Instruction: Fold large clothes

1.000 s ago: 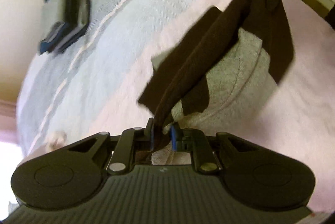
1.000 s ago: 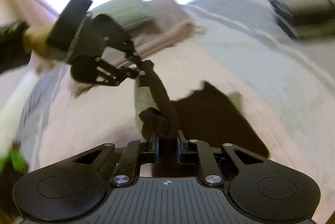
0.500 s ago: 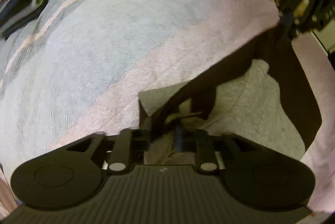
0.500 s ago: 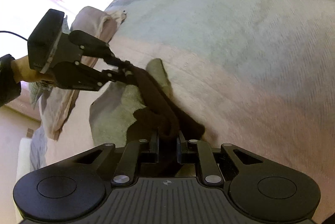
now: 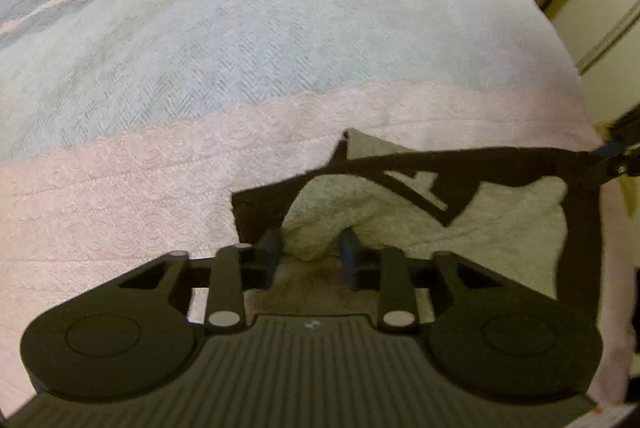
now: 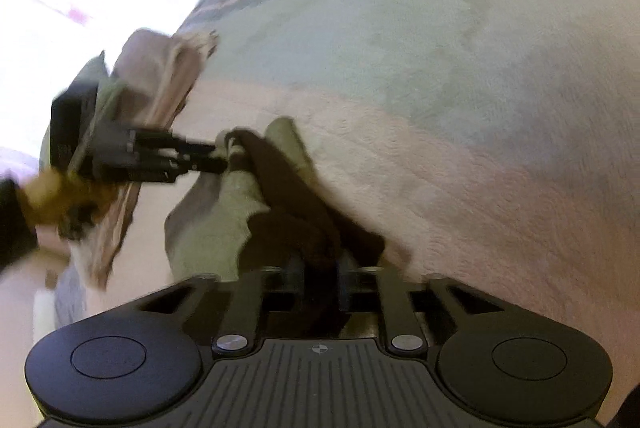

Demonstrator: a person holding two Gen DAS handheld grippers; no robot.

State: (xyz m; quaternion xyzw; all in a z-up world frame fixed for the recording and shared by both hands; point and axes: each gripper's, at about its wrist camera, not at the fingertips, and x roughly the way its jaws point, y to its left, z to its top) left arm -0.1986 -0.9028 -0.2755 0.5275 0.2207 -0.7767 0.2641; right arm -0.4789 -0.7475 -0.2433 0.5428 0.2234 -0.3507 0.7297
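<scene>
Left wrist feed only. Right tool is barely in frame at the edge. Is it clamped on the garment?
Observer: Yes. The right wrist view shows the right tool shut on the dark band of the grey garment.
Operator: What's behind my left tool?
Observer: A loose heap of clothes lies just beyond the left tool, unfolded.
Operator: Is the holder's hand visible anywhere?
Observer: Yes, blurred. A hand grips the left tool's rear.
</scene>
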